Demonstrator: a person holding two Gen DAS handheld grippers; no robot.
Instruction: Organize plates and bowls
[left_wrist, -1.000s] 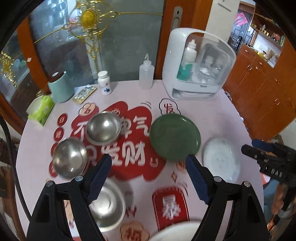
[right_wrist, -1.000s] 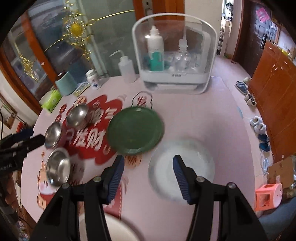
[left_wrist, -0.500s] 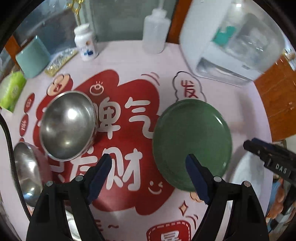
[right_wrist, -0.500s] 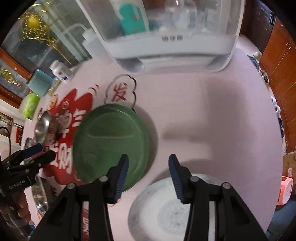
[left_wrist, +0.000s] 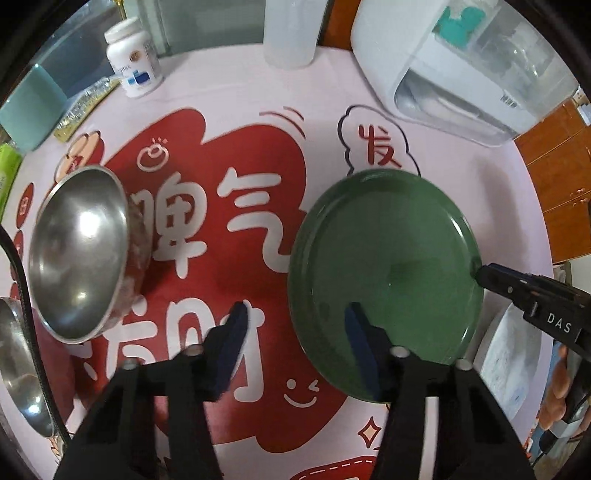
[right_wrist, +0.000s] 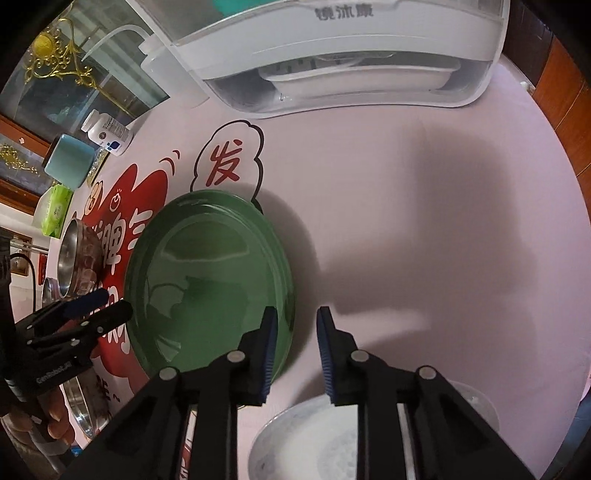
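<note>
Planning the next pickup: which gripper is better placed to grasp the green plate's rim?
Either could; the right looks slightly better. The right gripper is open and straddles the green plate at its rim, one finger over it. The left gripper also straddles the opposite rim, with wider jaws.

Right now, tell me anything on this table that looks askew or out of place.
Nothing is spilled or broken. The green plate lies flat and the steel bowl sits upright on the red-printed tablecloth; its apparent lean may be fisheye distortion.
</note>
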